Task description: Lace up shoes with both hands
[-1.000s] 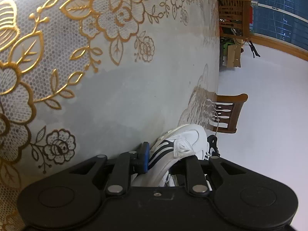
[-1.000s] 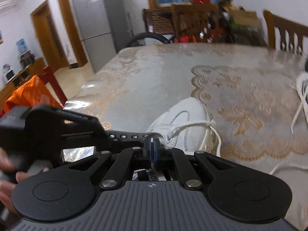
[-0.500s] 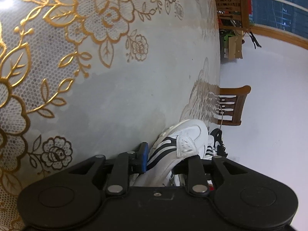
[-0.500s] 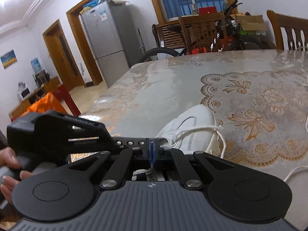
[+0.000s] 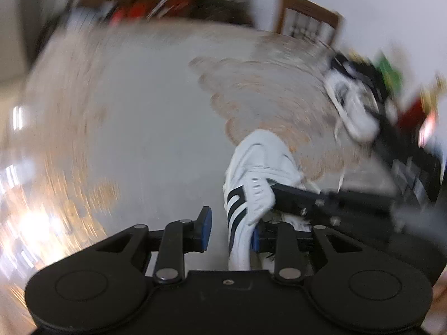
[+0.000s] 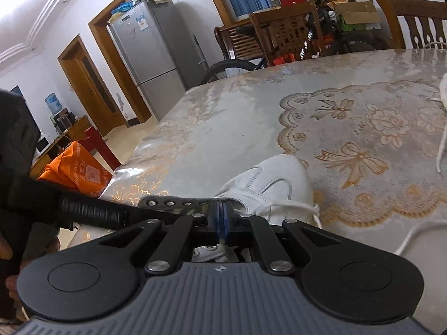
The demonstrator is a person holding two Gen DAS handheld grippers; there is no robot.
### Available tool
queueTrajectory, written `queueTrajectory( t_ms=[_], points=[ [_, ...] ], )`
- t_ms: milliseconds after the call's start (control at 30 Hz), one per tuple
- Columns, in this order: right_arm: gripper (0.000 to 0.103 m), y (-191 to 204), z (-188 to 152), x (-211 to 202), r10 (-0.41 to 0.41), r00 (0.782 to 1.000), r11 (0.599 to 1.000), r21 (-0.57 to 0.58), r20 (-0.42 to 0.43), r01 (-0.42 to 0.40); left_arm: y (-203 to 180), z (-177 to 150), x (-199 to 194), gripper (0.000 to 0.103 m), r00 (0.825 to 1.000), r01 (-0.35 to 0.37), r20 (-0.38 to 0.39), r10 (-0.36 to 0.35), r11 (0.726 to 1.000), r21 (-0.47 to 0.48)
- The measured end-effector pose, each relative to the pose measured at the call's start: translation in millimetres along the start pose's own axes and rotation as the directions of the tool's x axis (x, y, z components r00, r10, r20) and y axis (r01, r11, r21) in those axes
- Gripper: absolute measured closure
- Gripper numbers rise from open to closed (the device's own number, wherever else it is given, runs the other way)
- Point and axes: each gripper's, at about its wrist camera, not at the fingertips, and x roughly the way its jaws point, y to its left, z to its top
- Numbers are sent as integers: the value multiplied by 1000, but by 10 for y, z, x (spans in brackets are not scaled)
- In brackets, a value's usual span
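Lace-cloth table (image 6: 223,128) w/ 2 sneakers (image 5: 259,164)

The left wrist view smears in rotational blur around the sharper shoe (image 5: 251,184); the right view is sharp, glare on the table (image 6: 223,117), edges bowed.

Orange bag (image 6: 76,171), left of frame in right wrist view: white print, digits partly readable, "057-" something, rest too small. Black handle of the other claw tool (image 6: 92,213), lower left: embossed lettering, not legible. Fridge (image 6: 152,46), upper middle: stickers, unreadable. Left wrist view too blurred for any text.
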Motion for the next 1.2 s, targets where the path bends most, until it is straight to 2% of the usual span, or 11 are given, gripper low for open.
queueTrajectory(
  t_ms=[100, 133, 233, 300, 433, 500, 567, 700, 967, 1067, 1200],
  points=[
    [101, -24, -11, -134, 10, 1000, 999, 42, 8, -10, -204, -48, -152, 77, 997, -62, 60, 50, 974, 219],
    [101, -21, -26, -175, 9, 1000, 999, 49, 12, -9, -267, -63, -157, 77, 995, -81, 74, 62, 950, 301],
    [101, -35, -71, -192, 10, 1000, 997, 74, 29, -12, -441, -98, -28, 77, 993, -117, 93, 79, 821, 559],
    [101, -37, -91, -174, 8, 999, 997, 82, 35, -11, -401, -6, 120, 77, 996, -82, 65, 54, 798, 597],
    [101, -35, -92, -162, 14, 998, 998, 67, 62, -19, -108, 159, 254, 87, 997, 74, -32, -66, 894, 442],
    [101, -52, -80, -150, 23, 997, 997, 75, 80, -29, 159, 213, 311, 88, 981, 193, -57, -185, 960, 201],
    [101, -96, -51, -110, 31, 995, 996, 81, 94, -39, 488, 166, 391, 89, 951, 305, -19, -307, 949, -83],
    [101, -75, -43, -15, 32, 996, 997, 65, 84, -38, 939, -126, 543, 89, 894, 433, 120, -431, 768, -472],
    [103, 76, 68, 165, 7, 1000, 1000, -18, 24, -7, 1226, -599, 697, 89, 819, 535, 333, -468, 409, -740],
    [103, 246, 166, 234, -47, 998, 992, -122, -36, 42, 1261, -678, 735, 89, 803, 548, 368, -469, 338, -765],
    [103, 480, 332, 327, -163, 975, 957, -266, -154, 118, 1219, -677, 739, 89, 799, 558, 381, -465, 336, -759]
  ],
)
